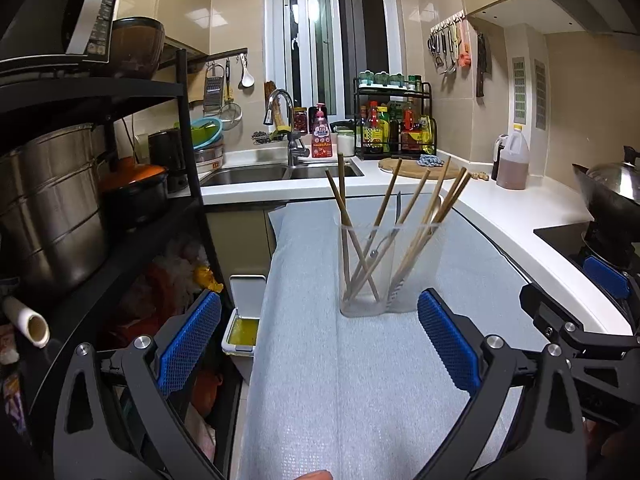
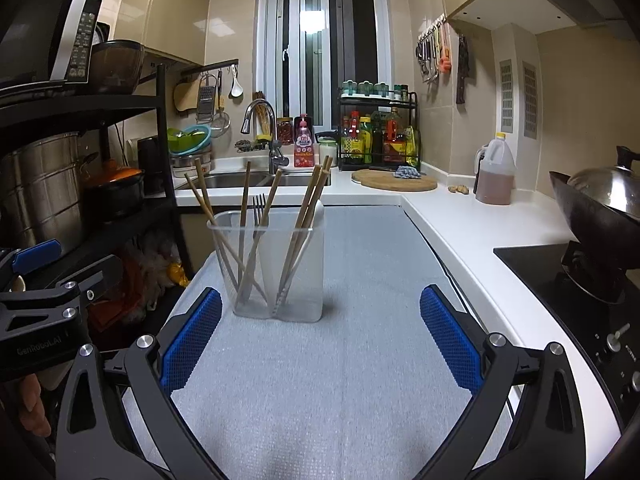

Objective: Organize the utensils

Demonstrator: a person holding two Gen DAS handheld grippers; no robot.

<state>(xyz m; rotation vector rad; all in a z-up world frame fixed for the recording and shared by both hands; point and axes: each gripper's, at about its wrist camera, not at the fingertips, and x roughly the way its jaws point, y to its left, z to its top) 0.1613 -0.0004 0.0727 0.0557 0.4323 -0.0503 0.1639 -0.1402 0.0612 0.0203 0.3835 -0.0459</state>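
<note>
A clear plastic utensil holder (image 1: 374,276) (image 2: 280,272) stands upright on a pale blue mat (image 1: 360,380) (image 2: 320,380). It holds several wooden chopsticks (image 1: 420,208) (image 2: 308,200) and a metal fork (image 2: 259,210). My left gripper (image 1: 320,344) is open and empty, just short of the holder. My right gripper (image 2: 320,344) is open and empty, a little in front of the holder and to its right. The right gripper also shows at the right edge of the left wrist view (image 1: 580,312), and the left gripper at the left edge of the right wrist view (image 2: 44,280).
A black shelf rack (image 1: 120,200) with pots stands at the left. A sink (image 2: 240,180) and faucet lie beyond the mat. A white counter (image 2: 480,220) runs right, with a cutting board (image 2: 394,180), an oil jug (image 2: 494,176) and a wok (image 2: 600,208) on a stove. A small bin (image 1: 244,316) sits below left.
</note>
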